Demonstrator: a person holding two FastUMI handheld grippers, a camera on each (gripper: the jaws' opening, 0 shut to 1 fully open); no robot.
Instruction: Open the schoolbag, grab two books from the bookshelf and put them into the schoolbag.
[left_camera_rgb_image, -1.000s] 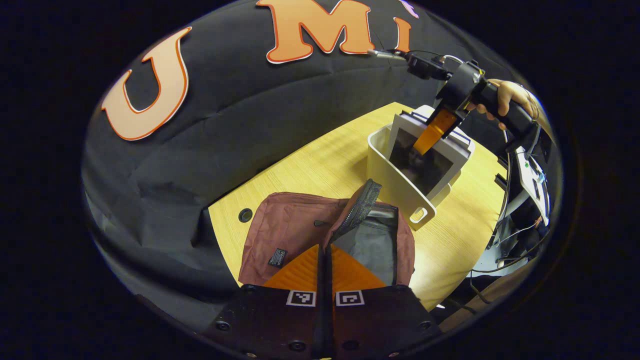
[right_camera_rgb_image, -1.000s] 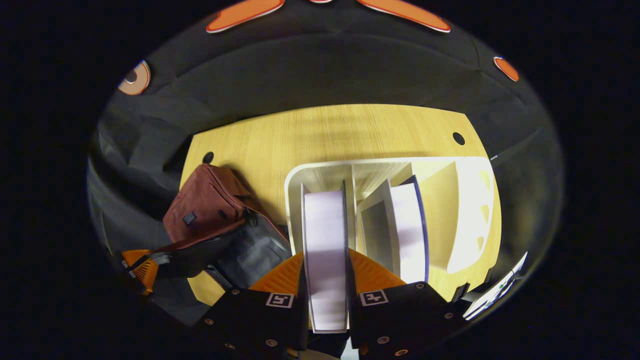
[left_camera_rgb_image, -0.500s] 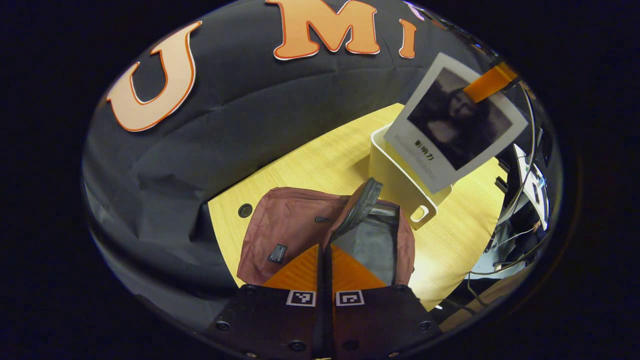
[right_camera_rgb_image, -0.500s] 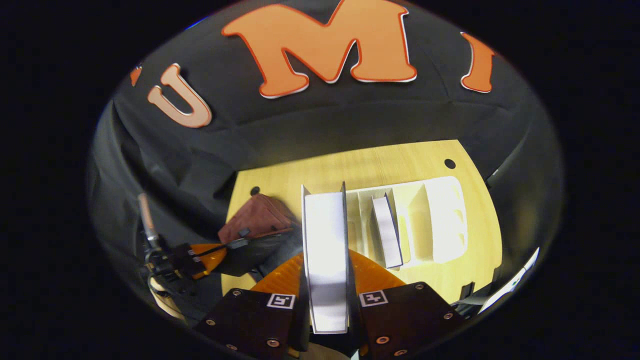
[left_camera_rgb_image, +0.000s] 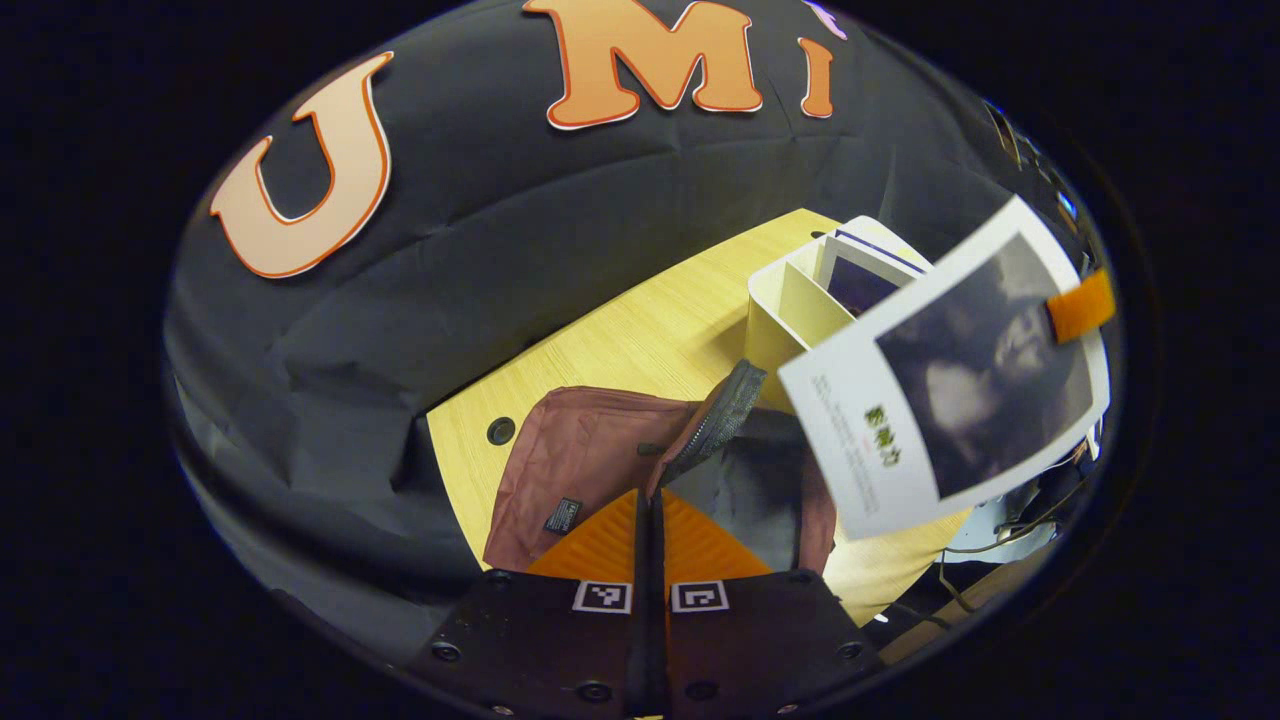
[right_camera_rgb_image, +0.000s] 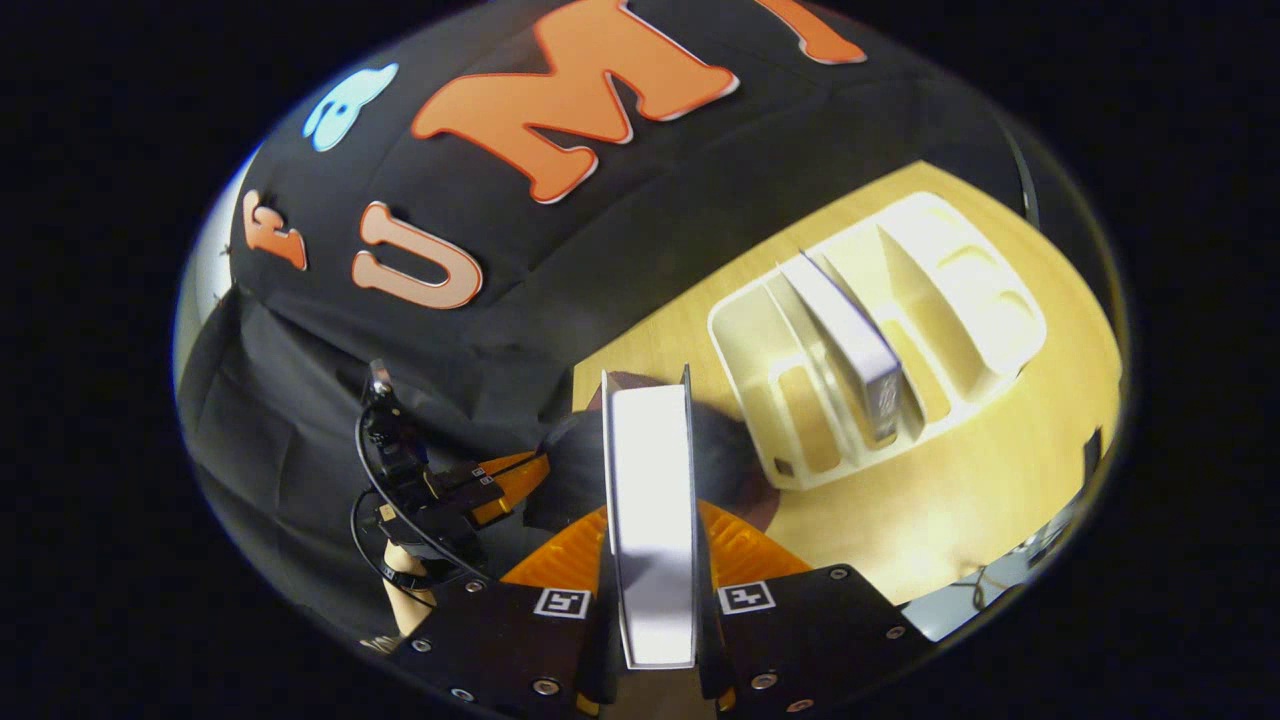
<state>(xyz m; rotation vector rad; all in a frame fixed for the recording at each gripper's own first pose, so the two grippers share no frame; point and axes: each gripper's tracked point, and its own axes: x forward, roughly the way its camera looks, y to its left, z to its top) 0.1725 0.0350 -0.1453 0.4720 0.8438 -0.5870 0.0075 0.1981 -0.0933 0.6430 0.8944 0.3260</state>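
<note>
Schoolbag, maroon fabric, lies unzipped on the wooden table, its flap pinched by the left gripper. Right gripper clamps a glossy white book in the air, at seven o'clock from the pale bookshelf.

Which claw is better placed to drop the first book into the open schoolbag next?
Right. The right claw is shut on the white-covered book, carried above the open maroon fabric schoolbag. The left claw is shut on the schoolbag's flap, holding it open.
</note>
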